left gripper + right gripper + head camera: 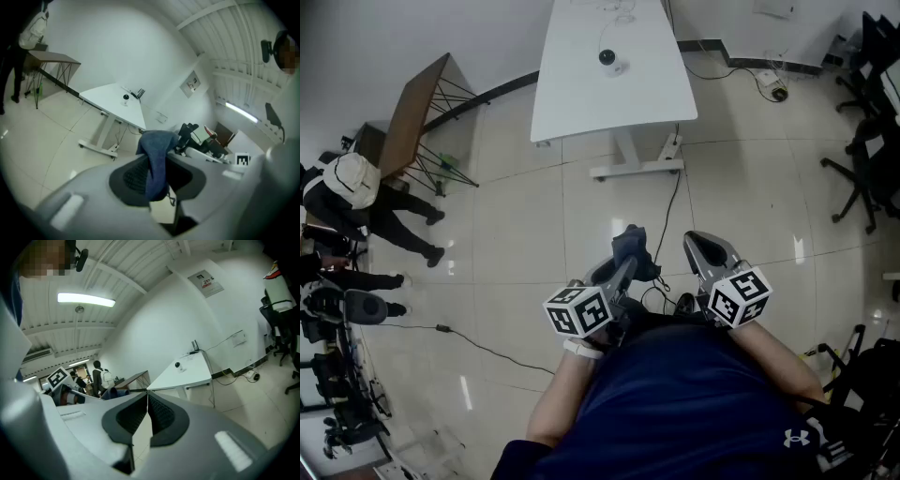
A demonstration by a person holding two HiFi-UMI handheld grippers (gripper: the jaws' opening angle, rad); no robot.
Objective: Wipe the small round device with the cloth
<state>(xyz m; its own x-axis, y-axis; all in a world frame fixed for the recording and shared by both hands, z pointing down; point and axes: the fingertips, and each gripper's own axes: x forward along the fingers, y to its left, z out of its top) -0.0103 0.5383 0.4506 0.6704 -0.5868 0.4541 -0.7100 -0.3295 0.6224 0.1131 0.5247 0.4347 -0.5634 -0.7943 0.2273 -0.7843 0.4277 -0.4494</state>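
The small round device [610, 61], white with a dark dome, stands on a white table [581, 98] far ahead of me; it also shows as a dot [125, 97] in the left gripper view and on the tabletop [177, 364] in the right gripper view. My left gripper [623, 267] is shut on a dark blue cloth [631, 247], which hangs bunched between its pads [157, 161]. My right gripper [701, 246] is held beside it, shut, with nothing between its jaws [147, 397]. Both grippers are held close to my body, well short of the table.
A brown table [412, 112] leans tipped at the left, with people [356, 187] standing near it. Black office chairs [867, 141] stand at the right. Cables [670, 225] run across the tiled floor between me and the white table.
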